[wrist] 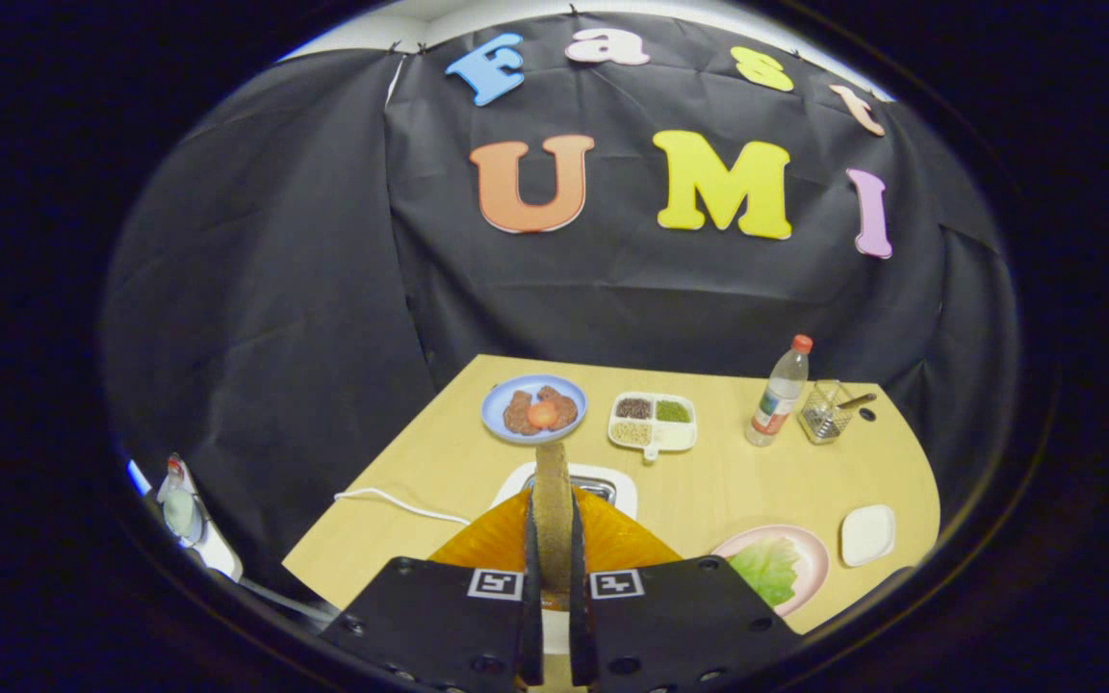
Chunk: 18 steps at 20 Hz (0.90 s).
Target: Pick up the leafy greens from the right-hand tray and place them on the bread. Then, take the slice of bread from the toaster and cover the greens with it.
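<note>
A brown slice of bread [552, 481] stands upright and edge-on between my fingers, with my gripper [552, 527] shut on its lower part. It rises above the white toaster [615, 493], which sits just beyond the fingertips on the wooden table [709, 481]. Under the fingers spreads an orange crinkled surface [477, 544]; I cannot tell what it is. To the right of the fingers a pink plate [810, 544] carries the leafy greens [766, 568]. Whether bread lies under the greens is hidden.
Beyond the toaster are a blue plate [497, 409] with brown food and a white divided tray [680, 441] of grains. A water bottle [781, 395], a wire holder [829, 412] and a small white dish [867, 534] stand on the right. A white cable [400, 502] runs off to the left.
</note>
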{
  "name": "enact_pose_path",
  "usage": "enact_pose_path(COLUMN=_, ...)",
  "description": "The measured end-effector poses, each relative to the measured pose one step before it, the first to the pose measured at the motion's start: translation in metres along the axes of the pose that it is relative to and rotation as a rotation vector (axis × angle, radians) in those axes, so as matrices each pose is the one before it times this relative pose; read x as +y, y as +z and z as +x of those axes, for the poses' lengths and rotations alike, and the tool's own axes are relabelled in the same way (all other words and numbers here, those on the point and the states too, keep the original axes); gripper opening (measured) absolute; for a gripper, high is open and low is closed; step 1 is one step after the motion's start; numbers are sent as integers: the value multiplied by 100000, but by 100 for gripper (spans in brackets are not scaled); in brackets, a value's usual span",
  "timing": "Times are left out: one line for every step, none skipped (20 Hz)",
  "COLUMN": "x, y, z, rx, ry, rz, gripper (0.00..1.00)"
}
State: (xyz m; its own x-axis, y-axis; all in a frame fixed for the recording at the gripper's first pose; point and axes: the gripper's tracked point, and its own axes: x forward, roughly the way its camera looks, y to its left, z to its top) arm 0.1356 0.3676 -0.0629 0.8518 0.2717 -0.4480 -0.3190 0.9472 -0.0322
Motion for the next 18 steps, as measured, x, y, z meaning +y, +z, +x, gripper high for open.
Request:
enact_pose_path(x=252, y=787, z=-1047, rx=-1935, ry=1701, rz=837, gripper=11)
enact_pose_path(x=43, y=730, z=-1077, rx=-1937, ry=980, rz=874, gripper=11)
enact_pose_path(x=-237, y=556, z=-930, rx=-1495, ry=632, rz=723, gripper=11)
enact_pose_path(x=-173, y=315, z=-625, rx=-1034, ry=1049, rz=680, gripper=11)
enact_pose_path(x=-387, y=176, z=-669, rx=-733, ry=560, rz=998, gripper=11)
enact_pose_path(x=-698, y=-27, z=-458, rx=-710, ry=-21, rz=964, gripper=11)
enact_pose_path(x=-846, y=-127, z=-388, rx=-391, ry=-540, rz=933, gripper=11)
enact_pose_path(x=-957, y=-357, z=-121, rx=52, ry=-575, rz=874, gripper=10)
enact_pose_path(x=-1116, y=-494, z=40, rx=407, ry=-735, rz=1154, gripper=11)
enact_pose_path(x=-1269, y=-681, z=102, rx=556, ry=-758, rz=1387, gripper=10)
enact_pose_path(x=-1369, y=-715, z=221, rx=874, ry=-1034, rz=1770, gripper=10)
enact_pose_path(x=-1544, y=-799, z=401, rx=915, ry=-1089, rz=1861, gripper=10)
enact_pose_path(x=-1612, y=-659, z=431, rx=668, ry=-1504, rz=1998, gripper=11)
enact_pose_path(x=-1931, y=-679, z=713, rx=426, ry=-1884, rz=2363, gripper=11)
enact_pose_path(x=-1865, y=-654, z=710, rx=755, ry=-2183, rz=2660, gripper=11)
enact_pose_path(x=-1743, y=-803, z=704, rx=1425, ry=-2123, rz=2959, gripper=11)
enact_pose_path(x=-1574, y=-825, z=886, rx=2083, ry=-1496, rz=3322, gripper=10)
enact_pose_path(x=-1297, y=-642, z=789, rx=2613, ry=-820, rz=3049, gripper=11)
